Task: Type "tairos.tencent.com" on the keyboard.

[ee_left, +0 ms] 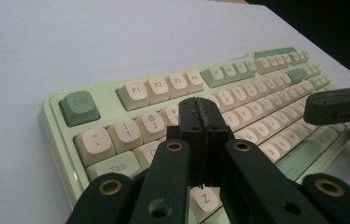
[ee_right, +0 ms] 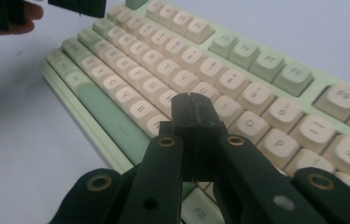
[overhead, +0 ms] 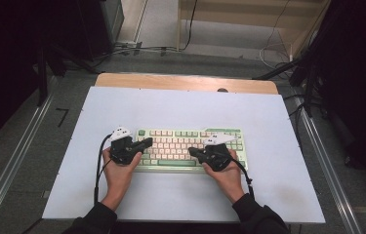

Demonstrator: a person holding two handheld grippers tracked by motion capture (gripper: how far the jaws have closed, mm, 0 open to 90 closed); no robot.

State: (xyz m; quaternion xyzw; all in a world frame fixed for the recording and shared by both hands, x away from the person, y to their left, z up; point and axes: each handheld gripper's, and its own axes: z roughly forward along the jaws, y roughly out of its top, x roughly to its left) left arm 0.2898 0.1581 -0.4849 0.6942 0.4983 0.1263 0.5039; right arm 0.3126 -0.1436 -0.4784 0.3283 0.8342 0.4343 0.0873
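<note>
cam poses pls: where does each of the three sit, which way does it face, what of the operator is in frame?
High view: above the person's side, looking forward and down at the table; both forearms, left claw, right claw.
Left gripper view: on the left claw, jaws shut, facing across the keyboard from its Esc end; right claw beyond.
Right gripper view: on the right claw, shut, facing the opposite way.
Shared: the keyboard.

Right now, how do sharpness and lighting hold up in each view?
High view: even light on the white table, dark surroundings, keyboard legends too small to read. Left gripper view: near keys legible, far rows soft, left claw sharp. Right gripper view: right claw clear, upper-left corner blurred.
</note>
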